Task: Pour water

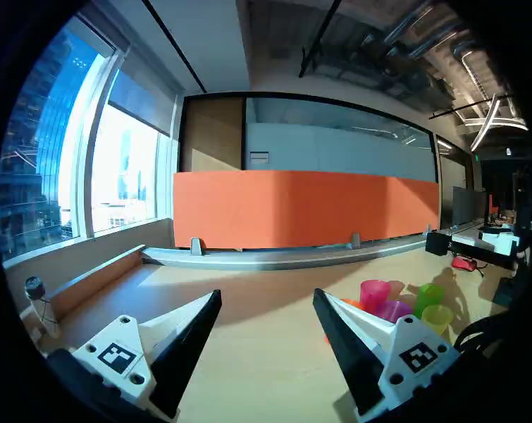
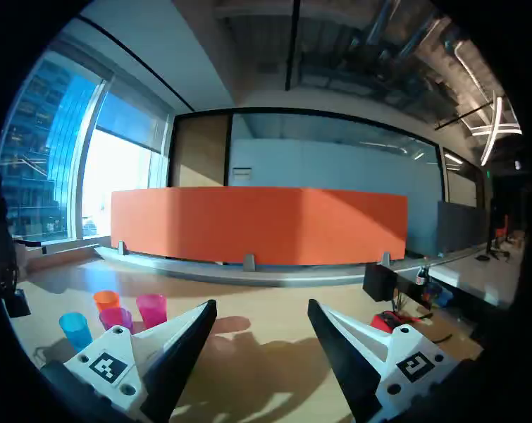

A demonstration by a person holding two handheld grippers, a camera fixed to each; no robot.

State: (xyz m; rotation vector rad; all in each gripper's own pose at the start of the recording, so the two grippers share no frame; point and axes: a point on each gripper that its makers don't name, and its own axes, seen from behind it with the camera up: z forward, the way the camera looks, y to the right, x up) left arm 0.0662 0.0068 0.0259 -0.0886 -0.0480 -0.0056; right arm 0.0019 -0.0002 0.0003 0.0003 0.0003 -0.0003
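Both the left gripper (image 1: 266,292) and right gripper (image 2: 261,302) gape wide, holding nothing; the cups (image 1: 392,310) huddle together on the desk (image 1: 266,352) between them, so grabbing one may topple its neighbours

In front of the orange partition (image 1: 301,208) the wooden tabletop (image 1: 266,352) lies bare across its middle, open to passage. Toward the partition's right end, in the left gripper view, a tight cluster of plastic cups (image 1: 399,307) stands on the table. Beyond them, nearer that end, sit a black box (image 1: 438,243) and a red object (image 1: 464,264). Off the partition's left end a wooden ledge (image 1: 96,278) borders the table.
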